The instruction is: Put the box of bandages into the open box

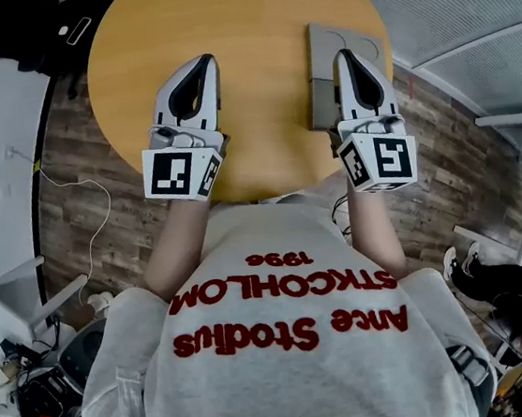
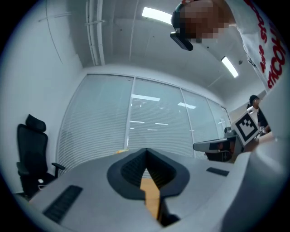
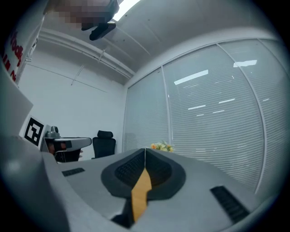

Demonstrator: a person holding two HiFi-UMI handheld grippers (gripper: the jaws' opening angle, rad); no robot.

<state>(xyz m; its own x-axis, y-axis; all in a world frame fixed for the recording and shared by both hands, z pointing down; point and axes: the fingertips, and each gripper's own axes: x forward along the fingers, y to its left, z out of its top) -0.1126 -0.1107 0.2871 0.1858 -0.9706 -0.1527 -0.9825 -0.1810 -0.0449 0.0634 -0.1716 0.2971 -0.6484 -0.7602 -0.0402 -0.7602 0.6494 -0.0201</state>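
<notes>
Over round wooden worktop (image 1: 248, 25) | left gripper (image 1: 209, 60): jaws closed, empty | right gripper (image 1: 344, 52): jaws closed, empty | grey box (image 1: 321, 51): on worktop, partly hidden beneath right gripper

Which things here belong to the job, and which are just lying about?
Job: grey box, table, left gripper, right gripper. No bandage box in view.

Lying about: black heap, floor cable, office chair, flowers.
</notes>
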